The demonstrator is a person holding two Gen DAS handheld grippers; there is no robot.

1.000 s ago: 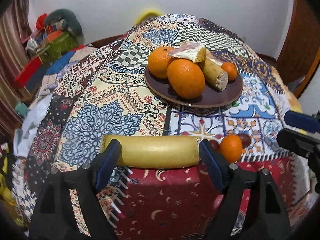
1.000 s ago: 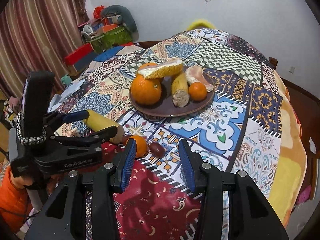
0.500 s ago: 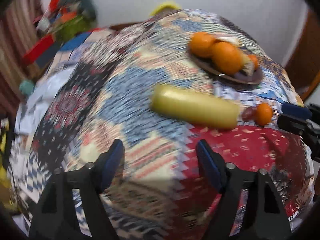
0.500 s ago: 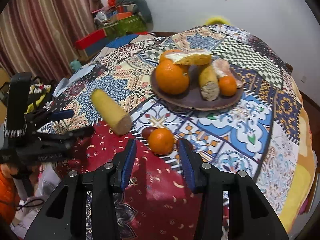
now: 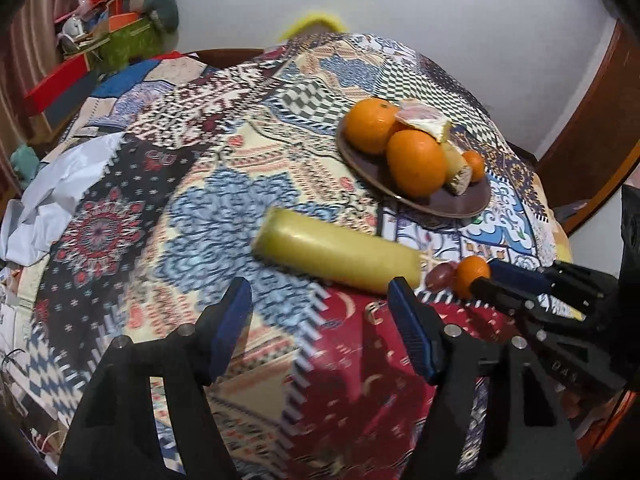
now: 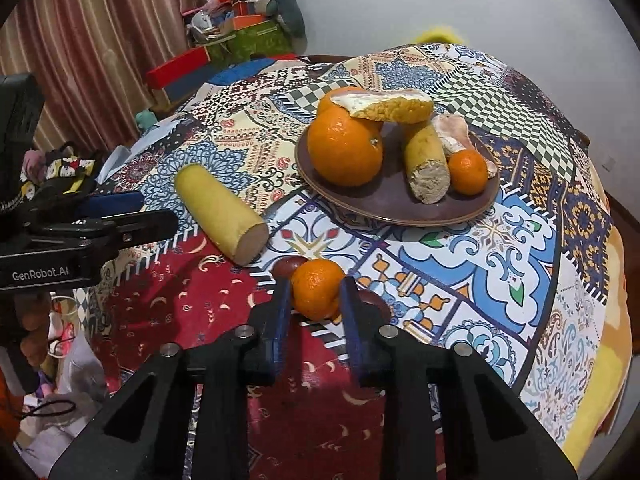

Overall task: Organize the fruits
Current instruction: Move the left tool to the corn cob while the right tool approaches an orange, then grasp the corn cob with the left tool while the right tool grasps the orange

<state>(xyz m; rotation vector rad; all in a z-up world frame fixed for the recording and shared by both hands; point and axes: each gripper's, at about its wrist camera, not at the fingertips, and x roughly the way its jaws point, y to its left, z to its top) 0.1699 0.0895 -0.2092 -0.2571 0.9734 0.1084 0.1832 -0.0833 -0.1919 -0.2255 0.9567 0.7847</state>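
A brown plate [image 6: 384, 204] holds two big oranges [image 6: 344, 150], a banana piece [image 6: 426, 160], a small tangerine [image 6: 467, 171] and peeled fruit pieces. A loose yellow banana piece [image 5: 338, 255] lies on the cloth; it also shows in the right wrist view [image 6: 222, 212]. My left gripper [image 5: 320, 320] is open and empty, just short of it. My right gripper [image 6: 314, 286] is shut on a small tangerine [image 6: 316, 288] resting on the cloth, also seen in the left wrist view [image 5: 470, 276]. A dark red fruit [image 6: 286, 267] lies behind it.
The round table [image 6: 520, 240] has a patterned patchwork cloth that drops off at the near and right edges. Boxes and clutter [image 6: 244, 28] stand at the back left by a curtain. White cloth [image 5: 60, 196] lies at the table's left.
My left gripper has let go of the yellow banana piece and drawn back from it. My right gripper has moved forward and closed on the small tangerine.
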